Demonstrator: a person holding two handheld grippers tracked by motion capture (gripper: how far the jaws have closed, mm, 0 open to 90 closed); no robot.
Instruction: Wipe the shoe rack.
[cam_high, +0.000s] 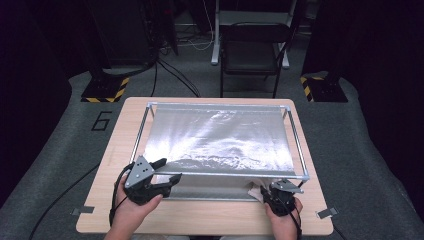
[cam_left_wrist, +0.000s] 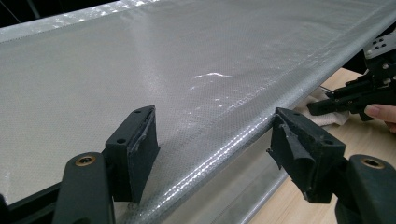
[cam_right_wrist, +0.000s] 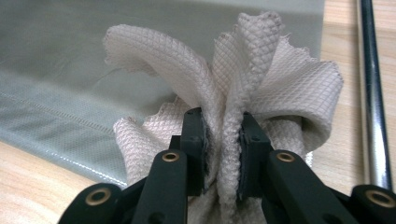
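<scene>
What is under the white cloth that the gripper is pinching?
Under the white cloth lie the wooden table and the edge of the silvery sheet. The right gripper bunches the cloth, which hides whatever lies right beneath it.

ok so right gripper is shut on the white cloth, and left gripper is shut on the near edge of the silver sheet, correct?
Not quite. The left gripper is open: in the left gripper view its jaws stand apart on either side of the near edge of the silver sheet, not clamped on it. The right gripper is indeed shut on the white cloth.
</scene>
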